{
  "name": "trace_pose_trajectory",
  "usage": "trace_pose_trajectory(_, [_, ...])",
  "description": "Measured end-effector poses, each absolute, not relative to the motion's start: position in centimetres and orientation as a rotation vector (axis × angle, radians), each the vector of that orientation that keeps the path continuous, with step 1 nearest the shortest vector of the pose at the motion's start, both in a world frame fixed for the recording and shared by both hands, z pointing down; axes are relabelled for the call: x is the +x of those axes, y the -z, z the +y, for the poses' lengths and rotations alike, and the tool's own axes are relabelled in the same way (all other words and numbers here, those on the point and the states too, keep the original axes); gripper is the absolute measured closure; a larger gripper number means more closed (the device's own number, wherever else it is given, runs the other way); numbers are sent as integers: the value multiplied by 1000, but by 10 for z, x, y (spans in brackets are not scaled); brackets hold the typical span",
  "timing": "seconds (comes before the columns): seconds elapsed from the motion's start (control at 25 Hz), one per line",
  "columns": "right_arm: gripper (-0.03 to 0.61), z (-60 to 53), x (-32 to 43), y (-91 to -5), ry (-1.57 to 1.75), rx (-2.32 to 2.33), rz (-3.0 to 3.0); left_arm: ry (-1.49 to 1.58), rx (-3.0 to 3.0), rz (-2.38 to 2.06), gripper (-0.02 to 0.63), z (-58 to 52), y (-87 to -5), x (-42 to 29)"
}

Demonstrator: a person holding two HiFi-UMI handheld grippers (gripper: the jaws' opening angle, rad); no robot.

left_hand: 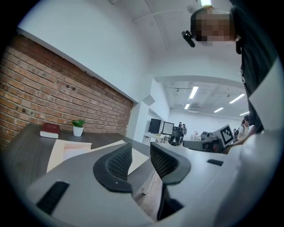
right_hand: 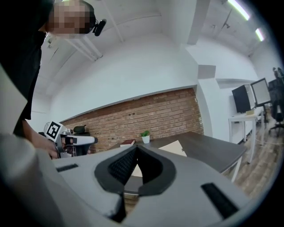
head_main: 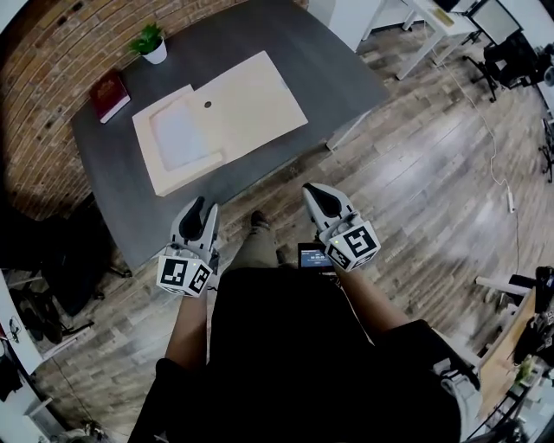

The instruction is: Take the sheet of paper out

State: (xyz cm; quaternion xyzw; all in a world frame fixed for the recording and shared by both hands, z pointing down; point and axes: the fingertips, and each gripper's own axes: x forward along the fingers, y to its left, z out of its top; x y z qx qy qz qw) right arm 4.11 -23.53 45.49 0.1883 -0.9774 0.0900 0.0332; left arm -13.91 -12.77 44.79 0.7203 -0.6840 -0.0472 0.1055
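Observation:
A large beige envelope (head_main: 251, 104) lies flat on the dark grey table (head_main: 112, 186) with its flap spread open to the right. A white sheet of paper (head_main: 177, 134) shows in its left half. Both grippers hang in front of the person's body, short of the table's near edge and touching nothing. My left gripper (head_main: 202, 208) has a gap between its jaws and is empty. My right gripper (head_main: 316, 192) has its tips together, holding nothing. The left gripper (left_hand: 141, 148) view shows the envelope (left_hand: 66, 150) ahead on its left. The right gripper (right_hand: 136, 148) view shows the envelope (right_hand: 173, 147) past the jaws.
A red book (head_main: 110, 93) and a small plant in a white pot (head_main: 151, 43) stand at the table's far left, by the brick wall (head_main: 52, 78). White office desks (head_main: 441, 22) and chairs are at the far right across the wooden floor (head_main: 415, 173).

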Motion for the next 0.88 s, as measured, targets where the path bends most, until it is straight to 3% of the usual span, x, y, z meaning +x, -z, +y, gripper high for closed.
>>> trace_pose_trajectory(0.52, [575,-355,-70,-453,-225,379,-2961,147,1903,-2134,491,-226,-477,-246])
trace_pose_trajectory(0.88, [575,-423,-155,-460,-240,232,-2930,-26,1763,-2116,489,-286,-504,-313])
